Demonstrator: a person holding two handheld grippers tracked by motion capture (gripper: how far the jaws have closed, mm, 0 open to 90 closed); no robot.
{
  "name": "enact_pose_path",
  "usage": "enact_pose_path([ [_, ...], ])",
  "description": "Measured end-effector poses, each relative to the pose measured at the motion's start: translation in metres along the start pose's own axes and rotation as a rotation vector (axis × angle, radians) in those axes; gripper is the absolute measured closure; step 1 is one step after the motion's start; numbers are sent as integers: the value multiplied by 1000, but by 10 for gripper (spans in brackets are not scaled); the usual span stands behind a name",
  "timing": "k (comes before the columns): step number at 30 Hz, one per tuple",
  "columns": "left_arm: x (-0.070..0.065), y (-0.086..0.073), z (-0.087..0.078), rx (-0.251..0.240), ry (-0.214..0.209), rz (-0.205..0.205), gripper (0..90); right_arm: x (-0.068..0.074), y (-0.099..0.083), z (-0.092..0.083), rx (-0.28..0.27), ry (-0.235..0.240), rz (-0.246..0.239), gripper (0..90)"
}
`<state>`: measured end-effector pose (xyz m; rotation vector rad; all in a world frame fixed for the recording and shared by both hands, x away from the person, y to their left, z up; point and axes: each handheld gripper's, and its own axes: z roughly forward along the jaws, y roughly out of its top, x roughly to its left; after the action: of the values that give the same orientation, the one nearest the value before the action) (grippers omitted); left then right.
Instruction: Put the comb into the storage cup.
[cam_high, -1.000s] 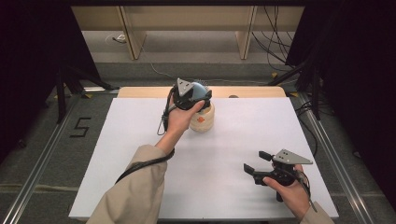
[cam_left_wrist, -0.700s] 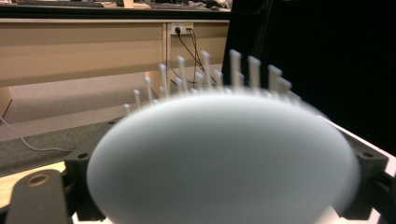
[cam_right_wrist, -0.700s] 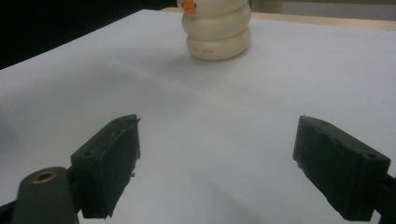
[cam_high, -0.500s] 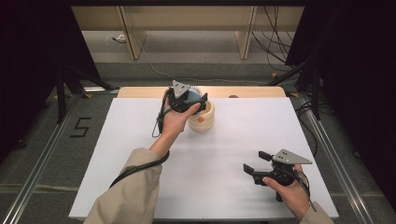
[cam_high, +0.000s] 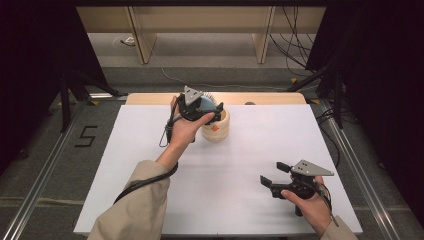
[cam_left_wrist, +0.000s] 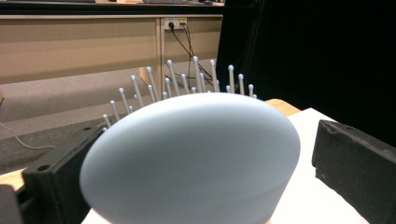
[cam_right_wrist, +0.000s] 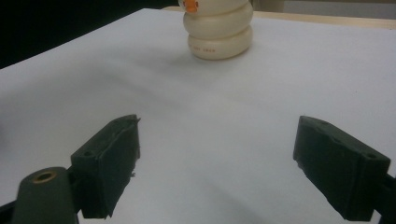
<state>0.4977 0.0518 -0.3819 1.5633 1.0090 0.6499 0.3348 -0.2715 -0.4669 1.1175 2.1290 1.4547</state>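
**Brush over the holder, claws released**

At the far middle of the white desk (cam_high: 150, 165), the left claw (cam_high: 212, 111) has just been opening; the pale blue hairbrush (cam_left_wrist: 191, 154) sits between its jaws, a gap showing at the right jaw. The brush is above the cream ringed holder (cam_high: 216, 129). The right claw (cam_high: 270, 175) rests near the right, jaws spread wide with nothing between them.

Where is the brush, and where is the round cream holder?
brush (cam_left_wrist: 191, 158), left gripper view, on its smooth blue-grey back
cream holder (cam_right_wrist: 219, 32), right gripper view, on its ribbed side
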Motion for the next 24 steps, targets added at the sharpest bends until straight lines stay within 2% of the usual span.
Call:
enact_pose_path([
  [11,-1,4,-10,-6,4,23,0,0,0,0,1,-2,1,155],
  [24,1,4,-22,-6,9,22,0,0,0,1,2,-2,-2,155],
])
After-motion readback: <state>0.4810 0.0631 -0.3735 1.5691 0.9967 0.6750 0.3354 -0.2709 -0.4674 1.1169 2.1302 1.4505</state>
